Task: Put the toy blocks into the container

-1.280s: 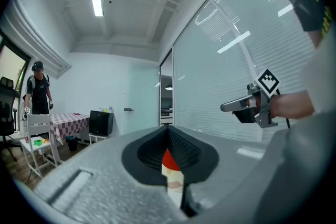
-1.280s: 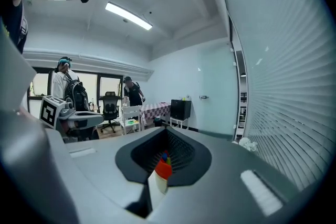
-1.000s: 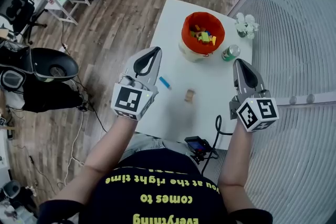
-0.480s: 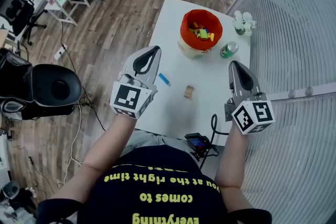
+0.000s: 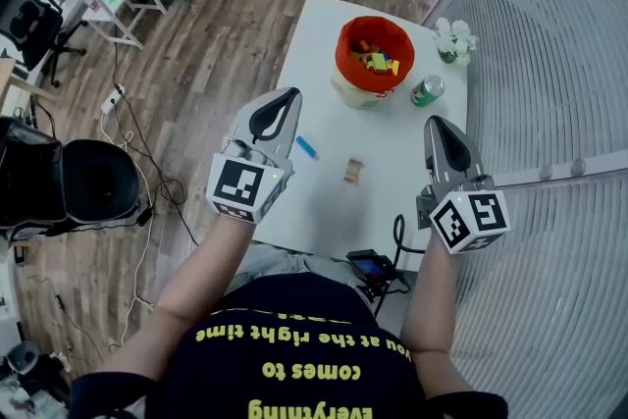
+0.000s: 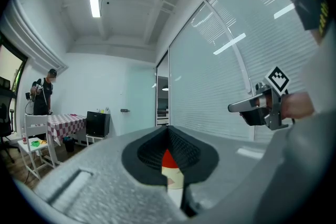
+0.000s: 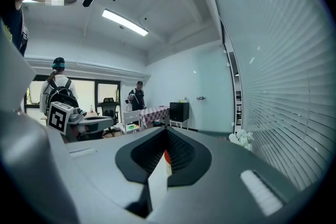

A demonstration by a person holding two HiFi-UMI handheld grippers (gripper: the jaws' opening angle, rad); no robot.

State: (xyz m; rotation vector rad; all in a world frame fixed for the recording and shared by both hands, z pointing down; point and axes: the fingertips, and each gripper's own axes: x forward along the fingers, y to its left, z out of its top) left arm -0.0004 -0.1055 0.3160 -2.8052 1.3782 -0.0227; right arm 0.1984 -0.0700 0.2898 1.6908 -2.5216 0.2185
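Note:
The container (image 5: 371, 60), a pale bucket with a red rim, stands at the far side of the white table (image 5: 324, 221) and holds several coloured blocks. On the tabletop lie a blue block (image 5: 307, 149) and a tan wooden block (image 5: 353, 173), both untouched. My left gripper (image 5: 287, 97) hovers shut over the table's left edge, close to the blue block. At the right edge my right gripper (image 5: 436, 123) is also shut, and nothing is held in either. In the left gripper view the jaws (image 6: 169, 131) meet, with the red rim showing through the slit.
A green can (image 5: 426, 91) and a small pot of white flowers (image 5: 456, 43) stand right of the container. A black device with a cable (image 5: 371, 268) hangs at the table's near edge. Slatted blinds (image 5: 549, 64) line the right side. Chairs stand on the wooden floor at left.
My right gripper has drifted slightly back toward me and to the left. The left gripper and both loose blocks have stayed put. The dark chair at far left shifted.

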